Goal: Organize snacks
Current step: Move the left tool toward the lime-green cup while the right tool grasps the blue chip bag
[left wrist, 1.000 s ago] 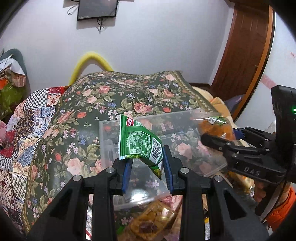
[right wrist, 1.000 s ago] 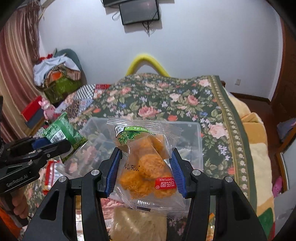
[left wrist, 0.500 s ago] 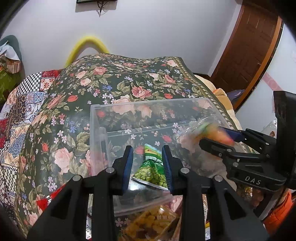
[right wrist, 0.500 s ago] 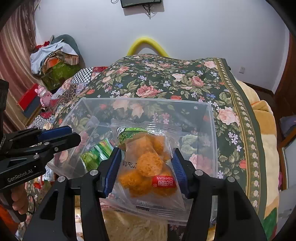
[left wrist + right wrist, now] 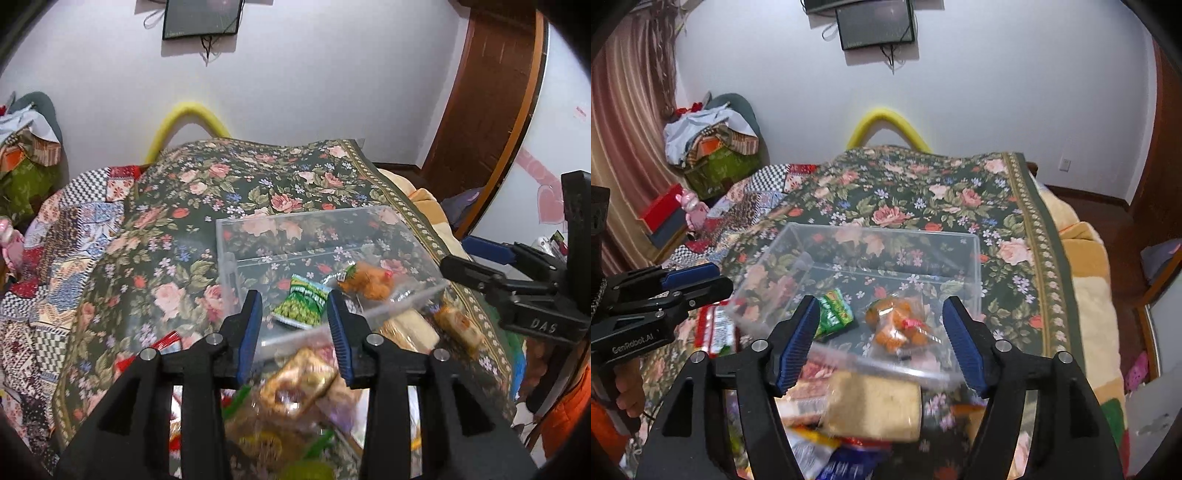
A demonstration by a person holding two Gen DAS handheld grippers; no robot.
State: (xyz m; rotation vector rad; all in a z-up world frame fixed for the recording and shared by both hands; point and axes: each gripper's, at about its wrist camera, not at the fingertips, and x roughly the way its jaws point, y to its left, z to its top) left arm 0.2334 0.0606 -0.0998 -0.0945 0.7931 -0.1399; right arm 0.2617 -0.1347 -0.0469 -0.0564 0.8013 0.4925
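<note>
A clear plastic box [image 5: 236,236] [image 5: 975,258] sits on a floral bedspread. Inside it lie a green pea snack packet [image 5: 303,306] [image 5: 834,314] and a clear bag of orange fried balls [image 5: 369,282] [image 5: 897,328]. My left gripper [image 5: 293,328] is open and empty, just in front of the box's near wall. My right gripper [image 5: 879,339] is open wide and empty above the box's near edge. Each gripper shows in the other's view, the right gripper [image 5: 480,266] at the right and the left gripper [image 5: 690,284] at the left.
A heap of loose snack packets lies below the grippers, among them a beige cracker pack [image 5: 875,406], a caramel-coloured wrapped cake [image 5: 299,380] and a red packet [image 5: 716,328]. The floral bedspread [image 5: 236,177] stretches behind the box. A wooden door [image 5: 491,92] stands at the right.
Both grippers let go of their snacks, which now lie in the box. The green packet dropped first, then the orange bag. Both grippers have pulled back and up from the box.
</note>
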